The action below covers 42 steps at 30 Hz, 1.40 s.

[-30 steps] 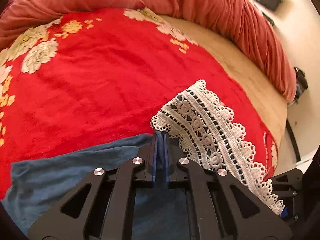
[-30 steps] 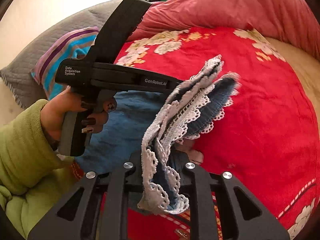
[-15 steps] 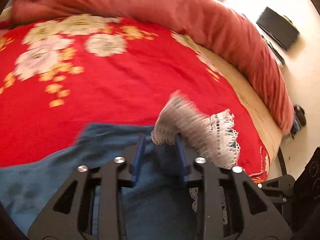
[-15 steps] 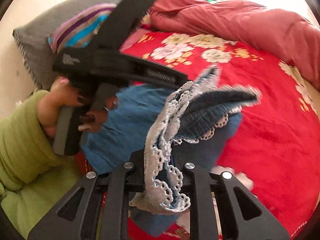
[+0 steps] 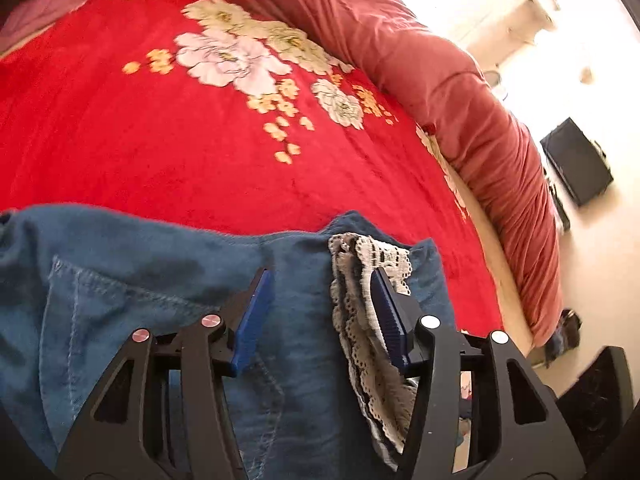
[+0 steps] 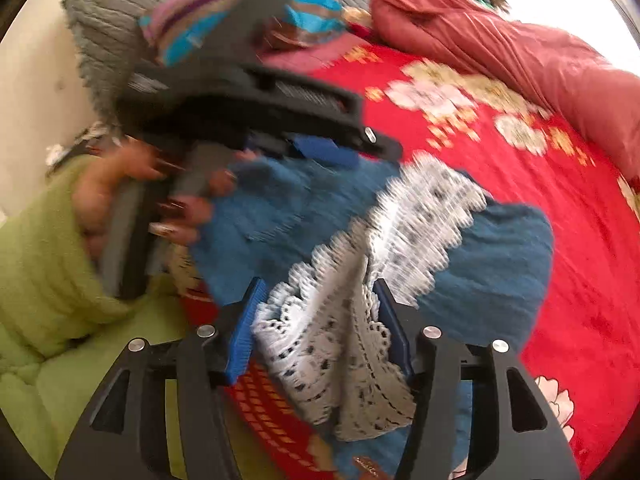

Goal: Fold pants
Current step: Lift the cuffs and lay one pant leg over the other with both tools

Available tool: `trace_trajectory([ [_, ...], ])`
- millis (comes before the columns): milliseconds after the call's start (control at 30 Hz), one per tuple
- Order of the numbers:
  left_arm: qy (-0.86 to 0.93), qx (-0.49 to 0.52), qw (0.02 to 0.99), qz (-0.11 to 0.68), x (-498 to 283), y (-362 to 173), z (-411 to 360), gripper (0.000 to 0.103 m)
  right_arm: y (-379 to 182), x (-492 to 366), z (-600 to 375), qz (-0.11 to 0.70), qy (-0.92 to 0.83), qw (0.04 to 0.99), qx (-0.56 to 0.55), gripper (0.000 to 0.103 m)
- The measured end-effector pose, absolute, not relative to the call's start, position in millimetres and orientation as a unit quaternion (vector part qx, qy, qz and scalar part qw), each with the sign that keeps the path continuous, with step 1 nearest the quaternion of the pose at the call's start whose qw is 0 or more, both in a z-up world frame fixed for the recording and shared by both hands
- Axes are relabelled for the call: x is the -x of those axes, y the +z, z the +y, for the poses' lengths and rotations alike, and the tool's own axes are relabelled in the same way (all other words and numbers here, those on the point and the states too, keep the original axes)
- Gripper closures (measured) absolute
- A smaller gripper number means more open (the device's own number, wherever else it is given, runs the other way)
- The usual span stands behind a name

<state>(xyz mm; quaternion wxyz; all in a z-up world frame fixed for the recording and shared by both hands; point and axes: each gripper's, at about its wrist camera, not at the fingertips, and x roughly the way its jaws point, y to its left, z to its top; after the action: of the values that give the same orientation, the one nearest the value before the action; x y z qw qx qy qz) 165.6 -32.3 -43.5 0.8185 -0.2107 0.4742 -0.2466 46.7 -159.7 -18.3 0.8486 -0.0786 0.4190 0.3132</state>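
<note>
The blue denim pants lie folded on the red floral bedspread. Their white lace hem rests on the denim. My left gripper is open just above the denim, with the lace hem against its right finger. In the right wrist view the pants and the lace hem are blurred. My right gripper is open, and the lace lies loose between its fingers. The left gripper shows there too, held by a hand in a green sleeve.
A rolled pink-red duvet lines the far side of the bed. A grey pillow and a striped pillow lie at the head. A black box stands on the floor beyond the bed.
Both grippers have opened and let go of the lace hem. The hem end has come down onto the denim, and both grippers have swung toward the head of the bed.
</note>
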Motion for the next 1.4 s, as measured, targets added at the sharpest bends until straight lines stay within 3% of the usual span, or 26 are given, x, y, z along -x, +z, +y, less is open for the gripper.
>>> trace_trajectory([
  [300,-0.258,0.220,0.808,0.483,-158.6,-48.5,-37.9,0.056,22.7,-10.7,-197.7,0.360,0.324,0.873,0.060,0.048],
  [600,-0.246,0.158,0.820,0.492,-164.4,-44.0,-67.5,0.057,-6.4,-4.8,-200.5,0.385,0.318,0.861,0.092,0.048],
  [633,-0.242,0.145,0.824,0.491,-166.4,-42.0,-72.3,0.068,-9.7,-1.9,-195.8,0.386,0.327,0.856,0.107,0.048],
  [667,-0.241,0.131,0.826,0.492,-168.6,-40.6,-77.9,0.088,-12.6,1.2,-191.7,0.385,0.333,0.852,0.122,0.048],
  [700,-0.241,0.118,0.828,0.493,-170.5,-39.2,-83.9,0.096,-15.6,4.1,-188.5,0.386,0.342,0.847,0.134,0.048],
  [767,-0.242,0.097,0.831,0.492,-172.2,-35.9,-92.5,0.101,-21.9,9.2,-180.6,0.384,0.349,0.840,0.159,0.048],
  [800,-0.243,0.085,0.833,0.490,-173.3,-32.9,-97.5,0.101,-25.1,11.7,-176.1,0.382,0.351,0.838,0.172,0.052],
  [833,-0.247,0.076,0.834,0.487,-174.1,-29.5,-102.0,0.103,-27.4,12.3,-173.8,0.381,0.352,0.837,0.178,0.076],
  [867,-0.249,0.068,0.836,0.483,-175.2,-25.0,-106.0,0.103,-31.5,11.3,-170.1,0.385,0.351,0.833,0.185,0.090],
  [900,-0.252,0.064,0.839,0.478,-176.3,-20.5,-108.6,0.103,-35.2,9.0,-167.7,0.395,0.349,0.829,0.187,0.095],
  [1067,-0.270,0.054,0.842,0.464,-185.1,-11.1,-117.9,0.103,-38.6,0.4,-165.1,0.397,0.349,0.833,0.160,0.095],
  [1233,-0.243,0.065,0.828,0.501,-194.7,-42.9,-105.8,0.098,-48.3,-3.5,-159.8,0.407,0.347,0.831,0.154,0.082],
  [1333,-0.242,0.101,0.823,0.504,-188.7,-49.1,-89.5,0.085,-43.3,0.2,-158.5,0.396,0.355,0.833,0.151,0.072],
  [1400,-0.242,0.114,0.823,0.501,-184.1,-48.2,-82.0,0.083,-40.6,2.2,-153.3,0.387,0.355,0.836,0.158,0.072],
])
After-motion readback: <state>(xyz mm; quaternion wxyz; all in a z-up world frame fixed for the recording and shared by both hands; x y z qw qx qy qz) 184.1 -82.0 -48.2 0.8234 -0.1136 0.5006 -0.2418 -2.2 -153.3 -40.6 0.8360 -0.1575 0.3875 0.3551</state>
